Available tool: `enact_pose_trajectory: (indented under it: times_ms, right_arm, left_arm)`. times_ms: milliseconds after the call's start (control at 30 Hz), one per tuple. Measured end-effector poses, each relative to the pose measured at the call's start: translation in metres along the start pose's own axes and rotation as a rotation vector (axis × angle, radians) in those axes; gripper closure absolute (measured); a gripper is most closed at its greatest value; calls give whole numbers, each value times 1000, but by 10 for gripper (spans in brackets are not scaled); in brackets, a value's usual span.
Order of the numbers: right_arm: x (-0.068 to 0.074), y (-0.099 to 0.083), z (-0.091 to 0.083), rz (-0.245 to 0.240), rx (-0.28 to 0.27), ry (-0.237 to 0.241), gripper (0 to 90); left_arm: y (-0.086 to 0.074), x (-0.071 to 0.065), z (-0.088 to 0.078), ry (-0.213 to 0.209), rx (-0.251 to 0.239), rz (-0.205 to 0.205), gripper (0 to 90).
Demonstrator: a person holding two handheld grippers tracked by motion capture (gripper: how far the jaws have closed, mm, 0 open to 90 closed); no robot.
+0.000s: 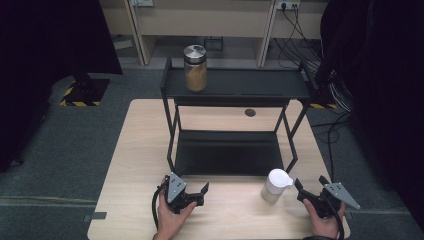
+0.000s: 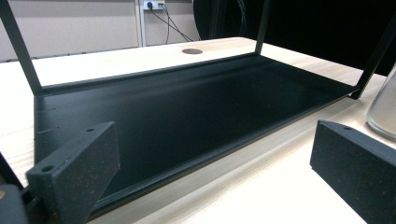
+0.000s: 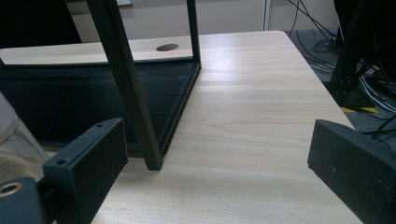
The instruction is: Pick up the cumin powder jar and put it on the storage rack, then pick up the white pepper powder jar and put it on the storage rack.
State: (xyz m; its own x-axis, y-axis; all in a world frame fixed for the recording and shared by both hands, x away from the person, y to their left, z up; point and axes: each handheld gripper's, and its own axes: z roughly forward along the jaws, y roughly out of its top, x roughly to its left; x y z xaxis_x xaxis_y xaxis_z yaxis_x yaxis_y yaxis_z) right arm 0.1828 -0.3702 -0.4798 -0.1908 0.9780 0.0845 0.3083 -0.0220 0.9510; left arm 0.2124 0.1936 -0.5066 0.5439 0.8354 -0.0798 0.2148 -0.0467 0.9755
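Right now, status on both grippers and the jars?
Left gripper and right gripper open, empty, resting on the table. White-lidded jar beside right gripper. Steel-lidded jar on rack top shelf. Nothing blocking.

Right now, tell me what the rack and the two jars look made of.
Rack: likely matte black painted metal, with thin straight bars. Jar on top: clear glass, it seems, with a shiny metal-looking lid. Jar on the table: clear body, smooth white lid, probably plastic.

I log a pale wood-grain table (image 1: pixel 135 150) carrying a matte black two-tier rack (image 1: pixel 235 85). Jar (image 1: pixel 195 68) on its top tier: silver lid, tan-brown contents. Jar (image 1: pixel 275 186) at front: white lid, pale sandy contents. Both grippers black with grey plates: left gripper (image 1: pixel 197 192), right gripper (image 1: pixel 307 191). Floor (image 1: pixel 75 150) grey carpet; yellow-black hazard stripes (image 1: pixel 80 103) at a stand's base.
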Motion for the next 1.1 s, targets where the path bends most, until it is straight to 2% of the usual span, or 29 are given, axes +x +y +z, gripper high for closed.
enact_pose_trajectory:
  times_ms: [167, 1100]
  right_arm:
    - [0, 0, 0, 1, -1, -1, 51]
    - [-2, -1, -1, 16, -5, 4, 47]
  left_arm:
    - [-1, 2, -1, 0, -6, -20, 7]
    - [-1, 1, -1, -3, -7, -15, 7]
